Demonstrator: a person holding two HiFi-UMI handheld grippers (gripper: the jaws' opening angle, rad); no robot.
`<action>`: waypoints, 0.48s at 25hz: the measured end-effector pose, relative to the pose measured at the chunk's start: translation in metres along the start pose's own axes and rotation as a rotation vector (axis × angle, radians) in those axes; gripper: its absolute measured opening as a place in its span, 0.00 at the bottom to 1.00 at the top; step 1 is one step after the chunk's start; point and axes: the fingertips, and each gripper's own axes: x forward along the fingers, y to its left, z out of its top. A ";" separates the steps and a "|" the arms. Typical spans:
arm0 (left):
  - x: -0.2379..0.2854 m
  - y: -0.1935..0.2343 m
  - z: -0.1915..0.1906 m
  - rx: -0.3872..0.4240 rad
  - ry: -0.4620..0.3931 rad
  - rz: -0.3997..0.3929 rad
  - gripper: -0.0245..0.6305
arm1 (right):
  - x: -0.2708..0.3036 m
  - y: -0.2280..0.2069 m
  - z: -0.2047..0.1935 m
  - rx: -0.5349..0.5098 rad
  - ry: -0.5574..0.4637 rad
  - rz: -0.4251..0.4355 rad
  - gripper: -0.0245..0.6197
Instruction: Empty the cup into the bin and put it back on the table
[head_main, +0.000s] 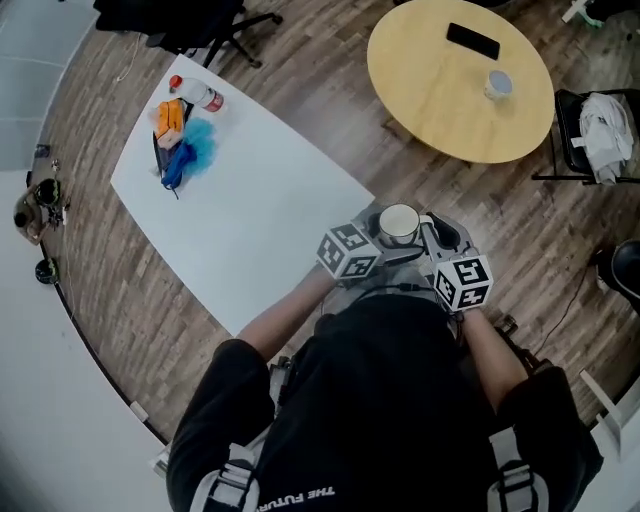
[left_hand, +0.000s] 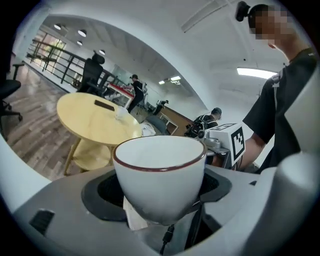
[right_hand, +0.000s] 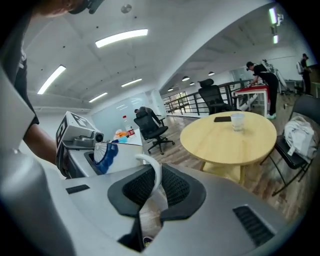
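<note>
Cup (head_main: 398, 224) is being held upright just off the white worktop's (head_main: 250, 200) near right edge, its body being clamped by the left hand-held gripper (left_hand: 161, 202) and its handle (right_hand: 155, 172) being pinched by the right hand-held gripper (right_hand: 152, 192). If the two are being moved out of step, the thin handle is likely being twisted loose. Contents are then being spilled short of the bin, which is not being shown.

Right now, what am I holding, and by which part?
A white cup: the left gripper clamps its lower body, and the right gripper pinches a thin white arc, apparently its handle.
</note>
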 end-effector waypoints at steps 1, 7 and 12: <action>0.018 0.001 -0.003 -0.025 0.038 -0.024 0.64 | -0.004 -0.017 -0.009 0.034 0.018 -0.021 0.12; 0.105 0.012 -0.038 -0.190 0.323 -0.129 0.64 | -0.017 -0.095 -0.078 0.312 0.131 -0.117 0.12; 0.147 0.022 -0.066 -0.312 0.454 -0.178 0.64 | -0.017 -0.130 -0.121 0.432 0.211 -0.143 0.12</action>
